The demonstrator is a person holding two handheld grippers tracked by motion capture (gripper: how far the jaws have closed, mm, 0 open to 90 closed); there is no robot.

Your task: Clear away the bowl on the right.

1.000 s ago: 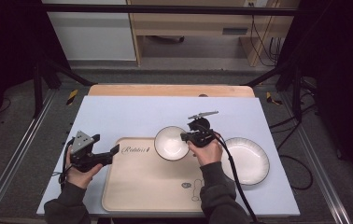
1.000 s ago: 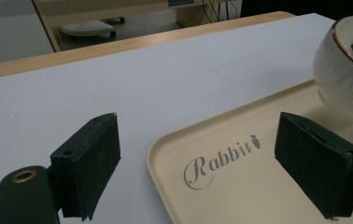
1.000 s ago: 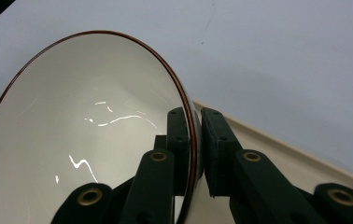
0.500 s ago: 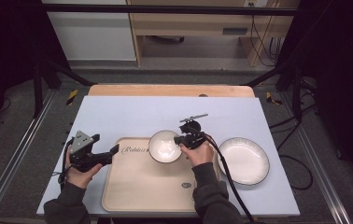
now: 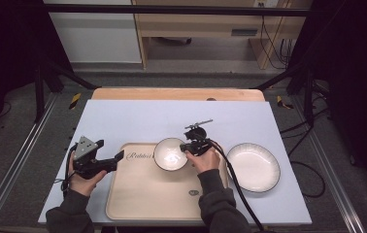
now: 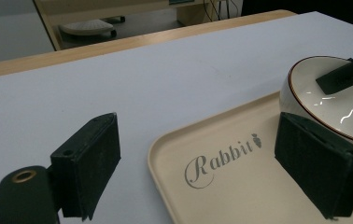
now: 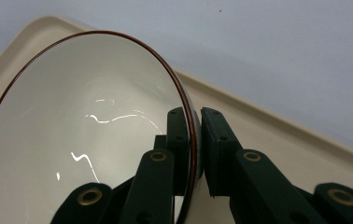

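A pale blue table is filling the middle of the high view, with a strip of bare wood showing along its far edge. A beige tray printed with the word "Rabbit" is lying in the lower centre of that frame, its near edge close to the table's front. To the right of the tray, in the lower right of the table, a white plate with a dark rim is sitting flat on the blue surface, just beside the tray's right edge. A white bowl with a thin brown rim is sitting over the tray's upper right corner. The right gripper is pinching the bowl's right wall; in the right gripper view the bowl is taking up the left of the frame, and the two black jaws are closing on its rim from either side, one inside and one outside. The left gripper is resting at the lower left, at the tray's left edge, and in the left gripper view its jaws are standing wide apart with nothing between them, framing the tray and its lettering.
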